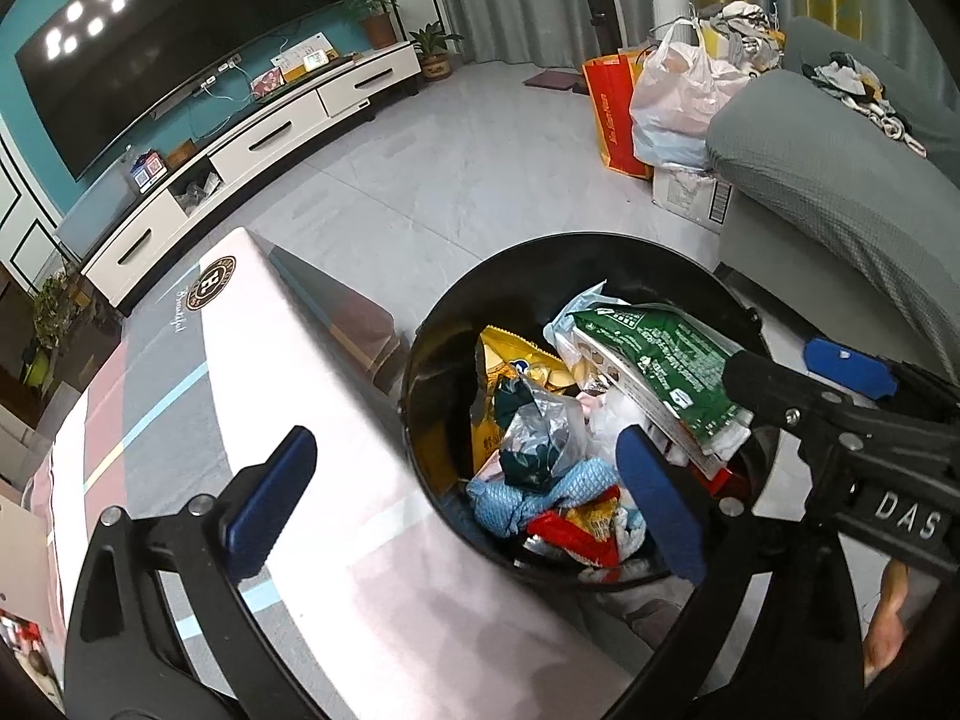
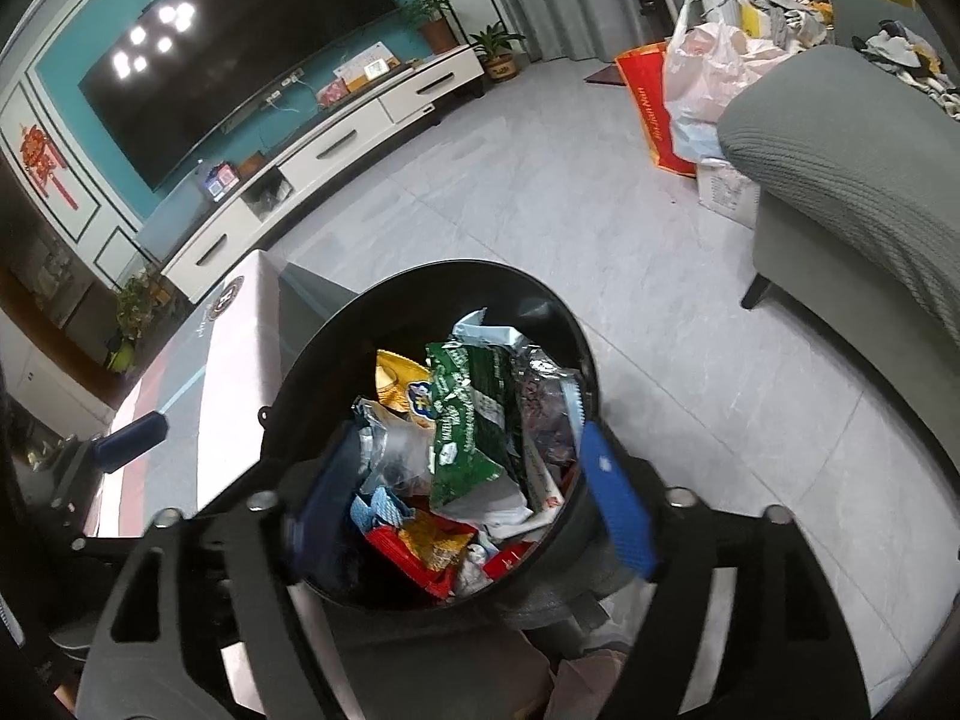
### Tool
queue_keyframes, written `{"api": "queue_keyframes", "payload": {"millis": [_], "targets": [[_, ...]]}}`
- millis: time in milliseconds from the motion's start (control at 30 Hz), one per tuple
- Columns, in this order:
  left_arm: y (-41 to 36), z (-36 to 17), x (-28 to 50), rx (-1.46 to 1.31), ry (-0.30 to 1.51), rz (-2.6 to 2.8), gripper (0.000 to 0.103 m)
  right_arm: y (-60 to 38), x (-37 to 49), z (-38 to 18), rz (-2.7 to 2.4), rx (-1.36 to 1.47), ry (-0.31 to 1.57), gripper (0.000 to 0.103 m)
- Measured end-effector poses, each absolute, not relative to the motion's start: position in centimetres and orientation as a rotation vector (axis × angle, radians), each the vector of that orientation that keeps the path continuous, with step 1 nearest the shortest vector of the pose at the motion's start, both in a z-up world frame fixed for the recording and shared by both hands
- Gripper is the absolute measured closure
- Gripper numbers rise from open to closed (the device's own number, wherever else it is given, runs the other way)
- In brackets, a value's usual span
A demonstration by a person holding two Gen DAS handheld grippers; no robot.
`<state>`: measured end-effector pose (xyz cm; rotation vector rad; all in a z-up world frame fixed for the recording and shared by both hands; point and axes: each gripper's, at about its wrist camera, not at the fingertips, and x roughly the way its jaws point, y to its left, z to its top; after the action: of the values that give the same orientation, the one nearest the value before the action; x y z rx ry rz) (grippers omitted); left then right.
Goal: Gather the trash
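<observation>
- Black trash bin (image 1: 420, 360) at lower centre of both views, on the grey floor (image 1: 480, 180) beside a pink-grey table (image 1: 180, 420).
- Bin stuffed: green snack bag (image 1: 660, 360) on top, yellow packet (image 1: 510, 366), red wrappers (image 1: 570, 531), blue cloth (image 1: 510, 498).
- Left gripper (image 1: 462, 510) jaws spread wide, nothing held; one finger over the table, the other over the bin.
- Right gripper (image 2: 474, 501) jaws wide apart over the bin, nothing between the pads.
- TV (image 2: 240, 60) upper left, grey sofa (image 2: 870, 180) right.
</observation>
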<state>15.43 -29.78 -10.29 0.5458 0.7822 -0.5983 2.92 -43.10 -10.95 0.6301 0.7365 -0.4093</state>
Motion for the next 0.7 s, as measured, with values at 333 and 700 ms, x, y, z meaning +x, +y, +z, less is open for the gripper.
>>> {"api": "queue_keyframes", "payload": {"millis": [333, 700], "targets": [[-24.1, -4.2, 12.0, 0.409, 0.735, -0.562, 0.003, -41.5, -0.4, -6.6, -0.432, 0.572, 0.750, 0.003], [-18.2, 2.5, 6.9, 0.352, 0.698, -0.476, 0.003, -36.1, -4.3, 0.7, -0.473, 0.373, 0.702, 0.003]]}}
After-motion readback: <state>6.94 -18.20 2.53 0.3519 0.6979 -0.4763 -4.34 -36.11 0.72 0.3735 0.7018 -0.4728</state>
